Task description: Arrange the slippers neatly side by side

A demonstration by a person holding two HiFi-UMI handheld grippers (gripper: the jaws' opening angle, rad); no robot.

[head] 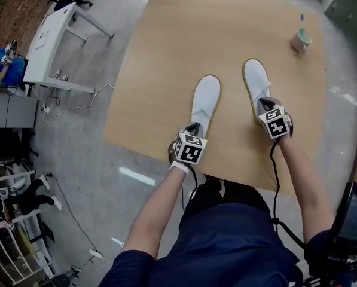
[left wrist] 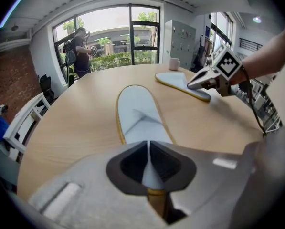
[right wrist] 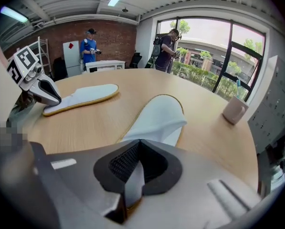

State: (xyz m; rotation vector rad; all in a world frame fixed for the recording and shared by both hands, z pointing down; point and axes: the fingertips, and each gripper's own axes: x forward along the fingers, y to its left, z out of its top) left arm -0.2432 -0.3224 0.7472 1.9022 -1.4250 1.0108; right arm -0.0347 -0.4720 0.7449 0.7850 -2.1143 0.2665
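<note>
While you sit at the desk (head: 166, 70), both slippers lie flat on it, long axes running away from you, near ends at your tongs and rounded far ends pointing off toward the far edge

Left slipper (head: 206, 100): far end leans a bit to your right. Right slipper (head: 257, 79): far end leans a bit to your left, so the two axes close in slightly at the far ends and aren't parallel. The right one sits further up the desk than the left. There's a clear strip of bare desk between them, no touching

Left tongs (head: 193, 126) are clenched on the near end of the left slipper. In the left gripper view, white fabric and the yellow edge are pinched in the left tongs (left wrist: 148, 161), and the left slipper (left wrist: 140, 113) stretches straight ahead. The right slipper (left wrist: 178, 80) shows beyond with your right tongs (left wrist: 199, 82) on its end

Right tongs (head: 265, 103) are clenched on the near end of the right slipper. In the right gripper view, white fabric is nipped between the jaws of the right tongs (right wrist: 135, 168), and the right slipper (right wrist: 159, 118) has its upper raised on the half nearer the tongs. The left slipper (right wrist: 85, 97) lies off to the side with the left tongs (right wrist: 49, 93) on it

A mug (head: 301, 39) stands well apart near the far right corner of the desk
</note>
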